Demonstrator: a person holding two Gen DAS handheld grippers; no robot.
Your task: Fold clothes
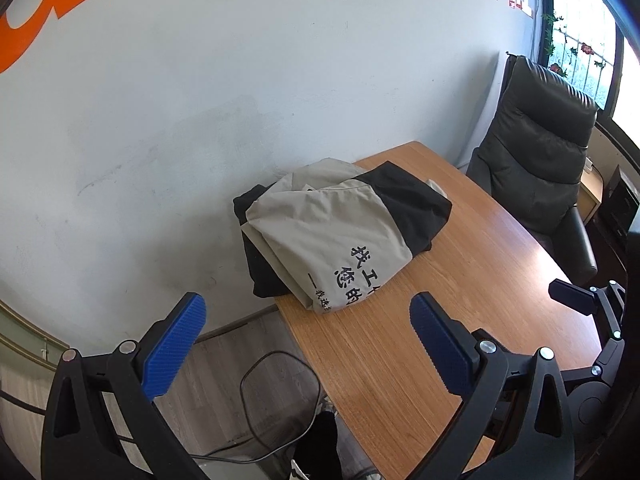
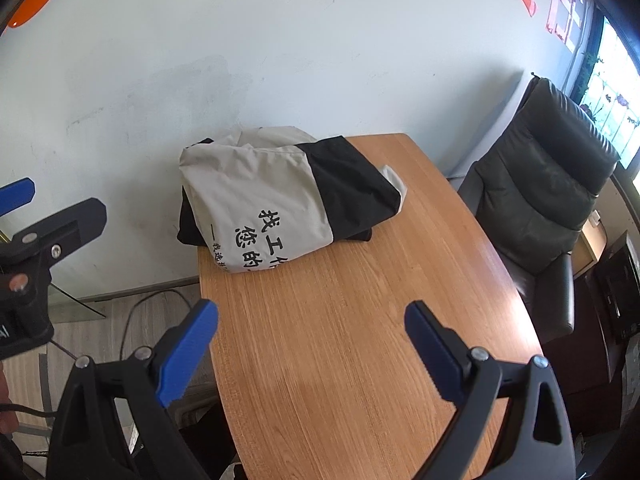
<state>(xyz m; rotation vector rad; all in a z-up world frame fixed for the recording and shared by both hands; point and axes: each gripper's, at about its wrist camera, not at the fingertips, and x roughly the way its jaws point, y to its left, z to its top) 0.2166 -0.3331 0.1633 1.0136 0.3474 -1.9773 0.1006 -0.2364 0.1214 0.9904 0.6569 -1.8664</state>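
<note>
A folded beige and black garment (image 1: 340, 232) with black printed characters lies on the far left part of the wooden table (image 1: 440, 320), close to the wall. It also shows in the right wrist view (image 2: 280, 204). My left gripper (image 1: 308, 312) is open and empty, held above the table's left edge, short of the garment. My right gripper (image 2: 312, 320) is open and empty above the table, nearer than the garment. The right gripper shows at the right edge of the left wrist view (image 1: 588, 304). The left gripper shows at the left edge of the right wrist view (image 2: 36, 216).
A dark leather armchair (image 1: 536, 160) stands past the table's right end, under a window. The pale wall (image 1: 200, 100) runs along the table's far side. A black cable (image 1: 276, 400) loops on the wood floor left of the table.
</note>
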